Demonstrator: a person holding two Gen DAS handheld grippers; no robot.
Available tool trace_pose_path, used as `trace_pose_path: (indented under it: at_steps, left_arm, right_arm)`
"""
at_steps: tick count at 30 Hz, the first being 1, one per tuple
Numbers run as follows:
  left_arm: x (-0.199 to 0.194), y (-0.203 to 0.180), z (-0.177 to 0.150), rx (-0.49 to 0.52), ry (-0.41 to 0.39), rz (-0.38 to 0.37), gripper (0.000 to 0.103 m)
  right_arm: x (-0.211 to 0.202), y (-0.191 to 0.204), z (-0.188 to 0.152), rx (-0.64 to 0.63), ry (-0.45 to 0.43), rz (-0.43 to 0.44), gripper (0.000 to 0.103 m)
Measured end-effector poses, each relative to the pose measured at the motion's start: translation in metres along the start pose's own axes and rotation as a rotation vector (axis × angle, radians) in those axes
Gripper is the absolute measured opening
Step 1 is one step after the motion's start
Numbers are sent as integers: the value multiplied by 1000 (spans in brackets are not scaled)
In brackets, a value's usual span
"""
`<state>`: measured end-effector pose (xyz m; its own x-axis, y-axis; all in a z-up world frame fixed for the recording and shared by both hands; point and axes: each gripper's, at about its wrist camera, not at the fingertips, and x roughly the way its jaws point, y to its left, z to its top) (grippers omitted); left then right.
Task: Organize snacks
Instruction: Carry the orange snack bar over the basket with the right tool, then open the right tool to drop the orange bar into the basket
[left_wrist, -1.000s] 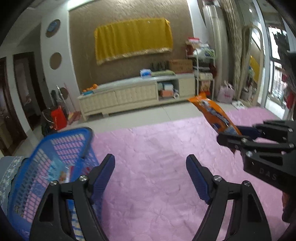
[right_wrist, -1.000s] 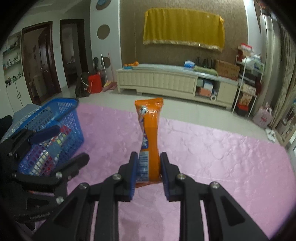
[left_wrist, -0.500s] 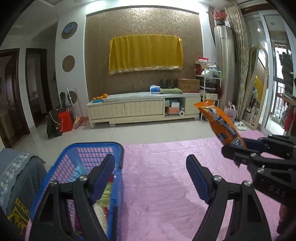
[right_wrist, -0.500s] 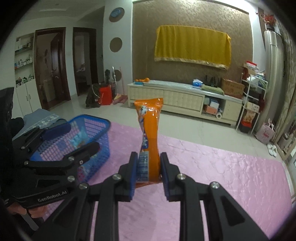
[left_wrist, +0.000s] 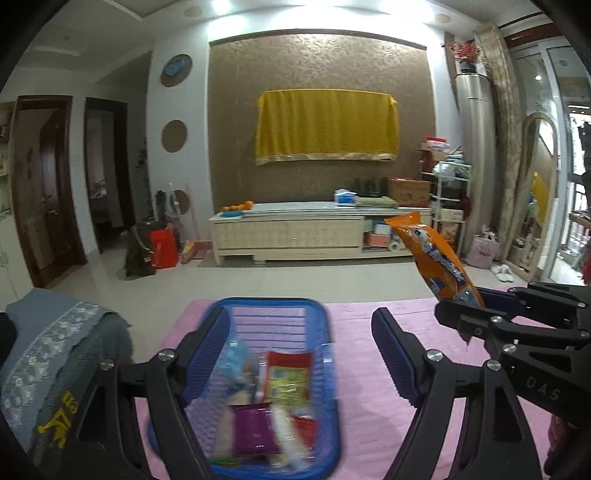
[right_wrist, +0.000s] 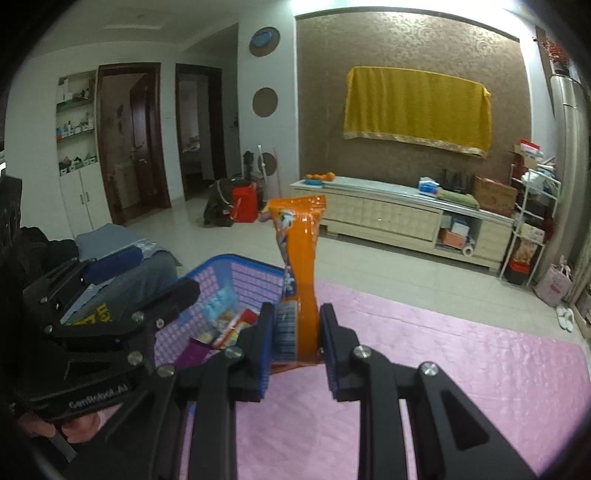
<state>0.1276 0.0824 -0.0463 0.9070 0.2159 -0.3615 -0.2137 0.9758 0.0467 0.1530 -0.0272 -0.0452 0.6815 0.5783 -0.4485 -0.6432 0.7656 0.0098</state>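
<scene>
My right gripper (right_wrist: 295, 343) is shut on the lower end of an orange snack bag (right_wrist: 300, 266), held upright; the bag also shows in the left wrist view (left_wrist: 434, 260), at the right gripper (left_wrist: 476, 314). A blue plastic basket (left_wrist: 325, 369) with several snack packets stands on the pink cover, between my left gripper's open, empty fingers (left_wrist: 299, 354). In the right wrist view the basket (right_wrist: 236, 277) is just left of and behind the orange bag, and the left gripper (right_wrist: 147, 280) hovers over its near left side.
A pink quilted cover (right_wrist: 461, 369) spreads under both grippers. A grey cloth-covered seat (left_wrist: 55, 350) is left of the basket. A long white TV cabinet (left_wrist: 295, 232) stands across the tiled floor at the far wall.
Both grippers swung left: the basket moved from the left edge to the centre between the left fingers, and the orange bag now sits next to the basket's rim. The grip is unchanged.
</scene>
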Motion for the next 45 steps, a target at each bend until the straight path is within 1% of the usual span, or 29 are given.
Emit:
trace_pose_path:
  at_steps: [5, 11, 14, 20, 23, 25, 27, 29, 33, 35, 38, 42, 45]
  left_arm:
    - [-1, 33, -8, -29, 29, 64, 78]
    - [10, 56, -14, -73, 83, 101, 78]
    - [13, 64, -19, -86, 96, 123, 78]
    - [18, 66, -22, -49, 118, 135, 78]
    - [19, 66, -23, -45, 123, 134, 78]
    - [19, 66, -22, -47, 122, 137, 78]
    - [20, 67, -23, -47, 118, 143, 78]
    - [22, 64, -23, -41, 122, 138, 78]
    - [23, 64, -23, -46, 116, 127, 78]
    - [23, 63, -23, -39, 107, 133, 78]
    - [22, 63, -23, -42, 90, 129, 78]
    - [19, 52, -19, 7, 62, 83, 78]
    - [16, 48, -15, 0, 47, 55, 78]
  right_arm:
    - [22, 18, -1, -6, 53, 39, 28]
    - [50, 39, -5, -14, 121, 89, 28]
    - [61, 45, -8, -26, 152, 91, 28]
    - [72, 49, -12, -7, 184, 93, 28]
    - [75, 52, -15, -12, 192, 84, 28]
    - [77, 54, -15, -24, 195, 64, 30]
    - [76, 55, -16, -38, 188, 47, 40]
    - [74, 52, -16, -28, 171, 39, 72]
    - [71, 44, -13, -4, 155, 13, 74]
    - [68, 37, -12, 17, 141, -14, 79]
    - [61, 26, -10, 53, 114, -54, 80]
    - [47, 13, -6, 106, 58, -80, 80]
    - [32, 7, -3, 124, 14, -112, 81]
